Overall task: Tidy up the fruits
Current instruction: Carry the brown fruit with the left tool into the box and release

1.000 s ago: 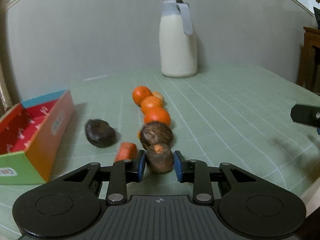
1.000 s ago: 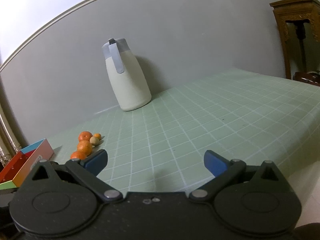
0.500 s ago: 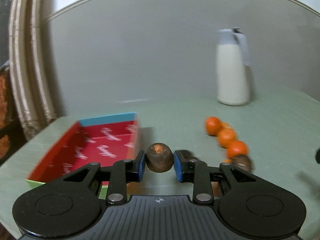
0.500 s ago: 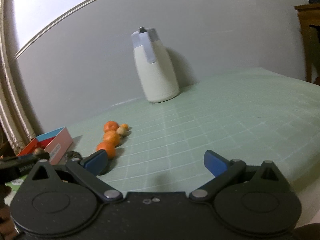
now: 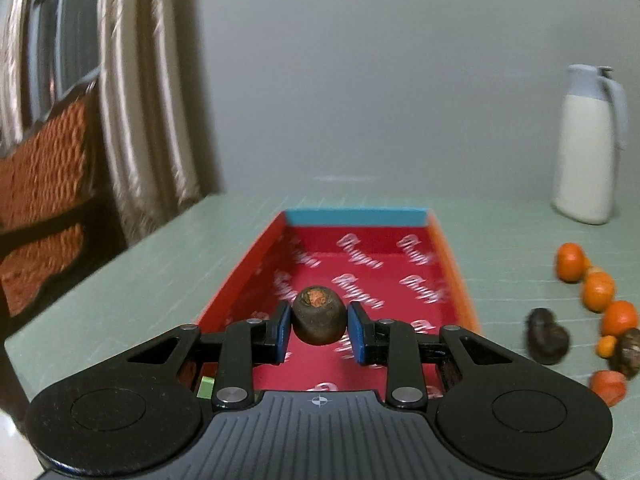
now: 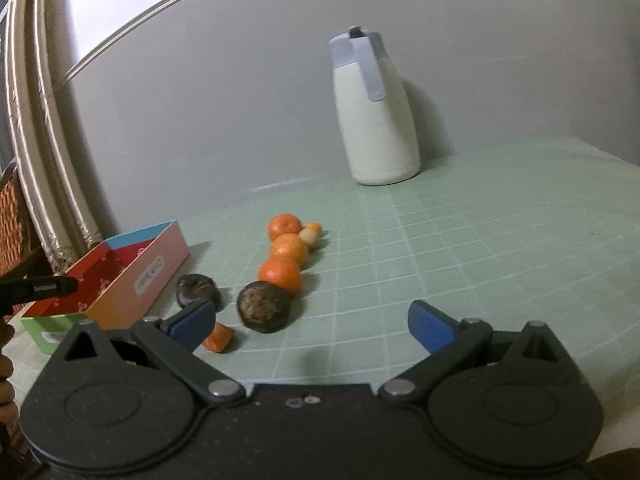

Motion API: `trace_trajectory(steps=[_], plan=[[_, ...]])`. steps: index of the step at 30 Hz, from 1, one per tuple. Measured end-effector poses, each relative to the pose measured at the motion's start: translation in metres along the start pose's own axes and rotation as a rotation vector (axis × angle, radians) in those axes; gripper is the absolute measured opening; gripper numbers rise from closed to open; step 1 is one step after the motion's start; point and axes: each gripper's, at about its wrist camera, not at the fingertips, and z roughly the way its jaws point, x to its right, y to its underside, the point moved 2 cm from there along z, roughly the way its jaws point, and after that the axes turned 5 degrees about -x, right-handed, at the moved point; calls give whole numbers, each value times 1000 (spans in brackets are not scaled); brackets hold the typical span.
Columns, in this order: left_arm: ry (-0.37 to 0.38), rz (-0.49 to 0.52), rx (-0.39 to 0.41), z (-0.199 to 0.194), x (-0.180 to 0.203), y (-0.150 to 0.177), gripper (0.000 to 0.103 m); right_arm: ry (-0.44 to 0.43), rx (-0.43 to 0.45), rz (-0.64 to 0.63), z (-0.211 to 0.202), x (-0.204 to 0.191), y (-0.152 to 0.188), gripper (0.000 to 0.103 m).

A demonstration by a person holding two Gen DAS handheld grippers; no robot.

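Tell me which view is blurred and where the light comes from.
Left wrist view: motion blur smears the curtain, box and oranges, while the gripped dark fruit stays sharp. Right wrist view: mostly crisp, bright glare at upper left, the jug casting a soft shadow rightward; straight edges bow in both.

The left tongs [image 5: 319, 330] are clamped narrowly and angled downward, while the right tongs [image 6: 310, 320] gape wide.
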Motion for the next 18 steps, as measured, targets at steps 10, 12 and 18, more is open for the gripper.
trace_trajectory(steps=[10, 12, 18], plan=[[-40, -9, -64, 19, -14, 2, 31, -43, -25, -32, 14, -24, 4, 103], [-42, -15, -83, 22, -15, 3, 31, -46, -28, -39, 15, -26, 4, 103], [-65, -46, -114, 28, -19, 4, 31, -50, -34, -30, 16, -25, 4, 103]])
